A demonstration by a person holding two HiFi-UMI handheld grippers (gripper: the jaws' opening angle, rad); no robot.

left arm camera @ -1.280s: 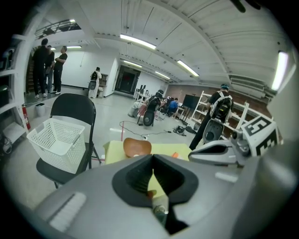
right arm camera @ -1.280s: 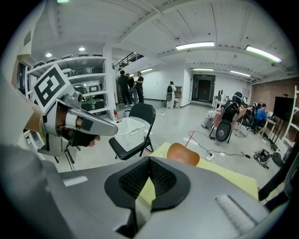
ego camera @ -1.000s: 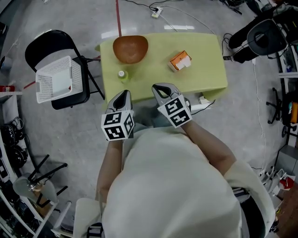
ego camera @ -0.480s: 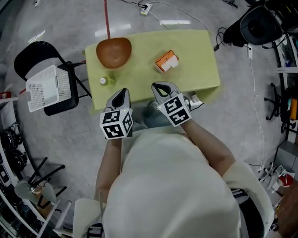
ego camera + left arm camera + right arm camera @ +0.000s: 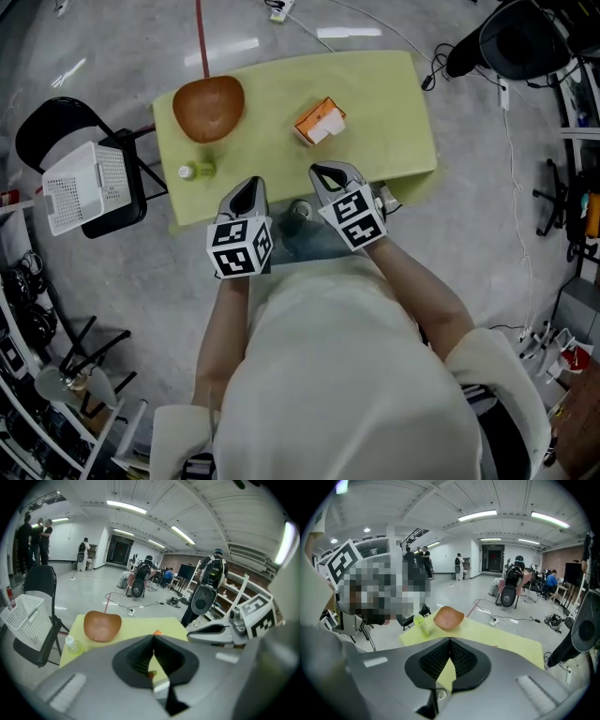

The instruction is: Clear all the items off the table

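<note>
While our left gripper [image 5: 248,187] and right gripper [image 5: 330,173] hover at the table's [image 5: 375,103] near edge, jaws together on nothing, its wooden bowl [image 5: 208,108], orange box [image 5: 319,122] and small bottle [image 5: 195,171] wait, and reaching in unopened we could topple that edge-side bottle.

No words or numbers can be read. The bottle [image 5: 195,171], at 8 o'clock on the surface [image 5: 375,103], has print too tiny to read.

Bright, even light from ceiling strips [image 5: 125,506]; glare patches on floor [image 5: 349,33]; shadows soft; strong fisheye bending at edges; close foreground blurred in gripper views.
</note>
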